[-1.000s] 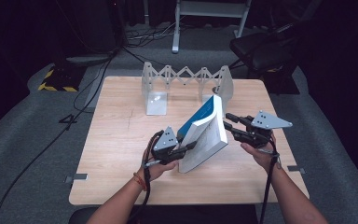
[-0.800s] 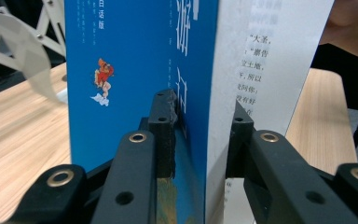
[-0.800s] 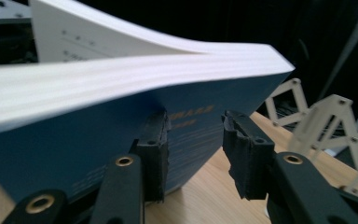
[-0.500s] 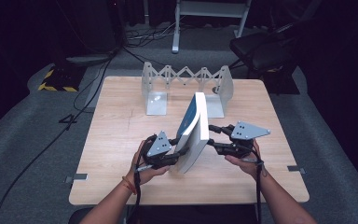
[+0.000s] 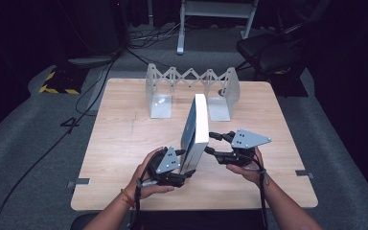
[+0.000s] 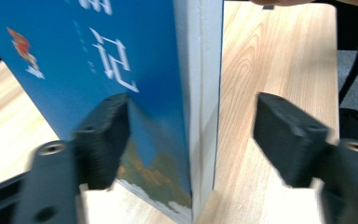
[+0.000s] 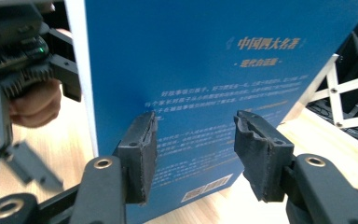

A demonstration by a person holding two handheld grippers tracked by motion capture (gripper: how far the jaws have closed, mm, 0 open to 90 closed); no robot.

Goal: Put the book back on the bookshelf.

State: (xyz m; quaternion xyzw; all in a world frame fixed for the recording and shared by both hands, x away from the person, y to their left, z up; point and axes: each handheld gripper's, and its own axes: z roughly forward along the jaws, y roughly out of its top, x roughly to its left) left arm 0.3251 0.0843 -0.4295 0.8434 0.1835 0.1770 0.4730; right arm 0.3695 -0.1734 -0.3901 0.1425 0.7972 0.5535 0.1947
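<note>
- On the worktop (image 5: pixel 124 139), the blue book (image 5: pixel 195 129) now stands upright, short of the folding rack (image 5: pixel 191 79); earlier it leaned.
- Left tongs (image 5: pixel 188 173) have just been opening, straddling its spine loosely.
- Right tongs (image 5: pixel 210 143), released too, face its cover: placement looks finished.

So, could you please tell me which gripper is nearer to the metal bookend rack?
Right. The right gripper sits beside the standing book, closer to the rack; the left gripper straddles the book's near end, farther away.

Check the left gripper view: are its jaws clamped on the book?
No: the left gripper straddles the blue book, with a clear gap at the right jaw.
</note>
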